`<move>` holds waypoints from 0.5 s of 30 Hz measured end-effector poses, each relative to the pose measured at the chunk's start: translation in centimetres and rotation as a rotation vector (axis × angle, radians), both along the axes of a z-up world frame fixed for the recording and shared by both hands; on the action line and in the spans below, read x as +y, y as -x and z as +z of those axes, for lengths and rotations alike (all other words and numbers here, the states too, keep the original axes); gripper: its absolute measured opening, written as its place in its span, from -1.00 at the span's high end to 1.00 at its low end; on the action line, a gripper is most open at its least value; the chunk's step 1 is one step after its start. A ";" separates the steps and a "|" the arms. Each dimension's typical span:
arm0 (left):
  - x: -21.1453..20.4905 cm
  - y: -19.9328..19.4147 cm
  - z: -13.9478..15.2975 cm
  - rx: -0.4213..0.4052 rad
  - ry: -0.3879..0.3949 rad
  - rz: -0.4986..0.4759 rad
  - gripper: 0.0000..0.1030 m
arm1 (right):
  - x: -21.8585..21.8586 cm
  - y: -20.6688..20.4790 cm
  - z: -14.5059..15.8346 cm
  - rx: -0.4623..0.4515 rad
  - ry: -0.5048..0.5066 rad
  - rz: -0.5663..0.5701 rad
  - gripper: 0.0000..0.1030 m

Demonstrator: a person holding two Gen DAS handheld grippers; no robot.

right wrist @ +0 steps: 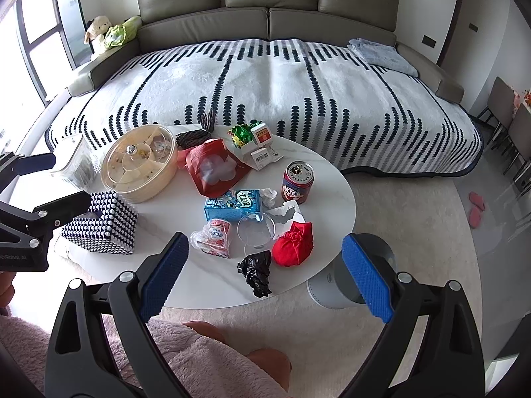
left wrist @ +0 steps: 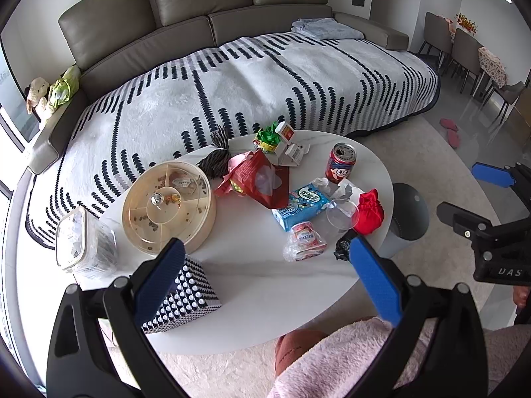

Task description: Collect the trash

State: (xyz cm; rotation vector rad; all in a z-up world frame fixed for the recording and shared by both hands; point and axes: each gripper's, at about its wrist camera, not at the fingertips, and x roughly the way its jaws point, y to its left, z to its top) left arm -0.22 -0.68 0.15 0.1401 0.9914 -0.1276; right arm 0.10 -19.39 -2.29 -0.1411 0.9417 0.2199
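white oval table [right wrist: 332, 195] before a sofa, red can [right wrist: 297, 181] upright, blue carton [right wrist: 231, 204] lying flat, both jaws spread, empty

On the table [right wrist: 318, 179], the can [right wrist: 297, 181] stands behind the carton [right wrist: 231, 204], the divided tray [right wrist: 139, 162] far left, and the bin [right wrist: 351, 278] apparently on the floor beside its right edge.

Little print could be read. The black body of the right gripper [left wrist: 497, 229], seen from the left wrist camera, bore the white letters "UAS". The left gripper [right wrist: 39, 179], seen from the right wrist camera, carried a partly cut-off white word ending "Robot.AI". Just left of the red can [right wrist: 297, 181], the blue carton [right wrist: 231, 204] showed Chinese characters, too small to read. A white box [right wrist: 262, 159] behind the can bore a barcode label.
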 end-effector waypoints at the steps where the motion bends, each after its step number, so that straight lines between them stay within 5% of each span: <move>1: 0.0 0.0 0.0 0.000 0.001 -0.001 -0.93 | -0.1 -0.1 0.1 0.001 -0.001 -0.001 -0.76; 15: 0.9 -0.4 -0.2 0.010 0.008 0.022 -0.93 | -0.4 -0.7 0.3 0.011 -0.026 0.021 -0.76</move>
